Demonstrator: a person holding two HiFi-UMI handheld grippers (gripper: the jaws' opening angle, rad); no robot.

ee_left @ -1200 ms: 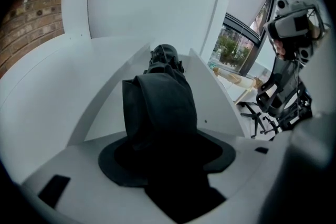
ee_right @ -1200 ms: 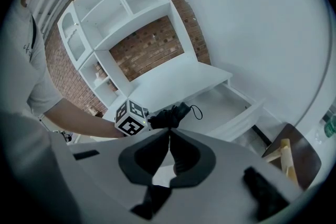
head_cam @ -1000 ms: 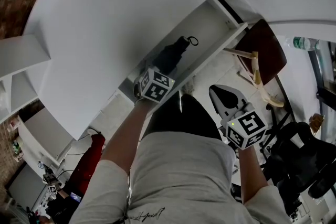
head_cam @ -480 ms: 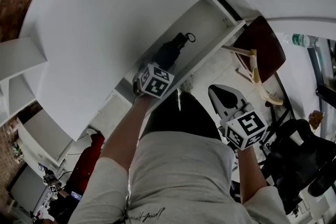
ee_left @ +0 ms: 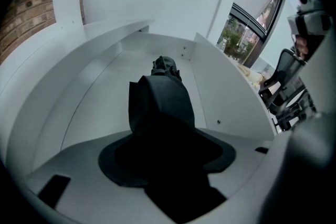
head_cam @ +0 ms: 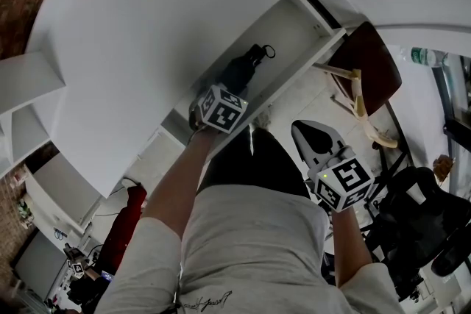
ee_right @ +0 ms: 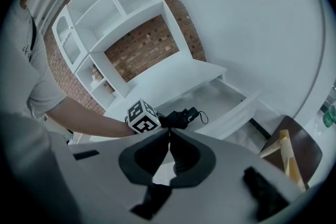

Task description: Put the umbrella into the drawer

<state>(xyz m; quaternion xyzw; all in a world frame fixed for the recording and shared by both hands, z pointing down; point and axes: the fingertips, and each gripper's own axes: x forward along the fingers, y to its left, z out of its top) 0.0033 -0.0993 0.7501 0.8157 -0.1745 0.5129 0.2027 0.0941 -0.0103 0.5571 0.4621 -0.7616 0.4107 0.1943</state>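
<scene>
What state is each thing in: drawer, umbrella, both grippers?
drawer: pulled open.
umbrella: folded, inside the open drawer space, gripped at one end; whether it touches the drawer floor cannot be told.
left gripper: shut on the umbrella.
right gripper: shut, nothing between its jaws, away from the drawer.

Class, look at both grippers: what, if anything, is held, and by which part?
The left gripper holds the folded umbrella by its fabric body, handle end pointing away into the drawer. The right gripper, jaws together, holds nothing.
</scene>
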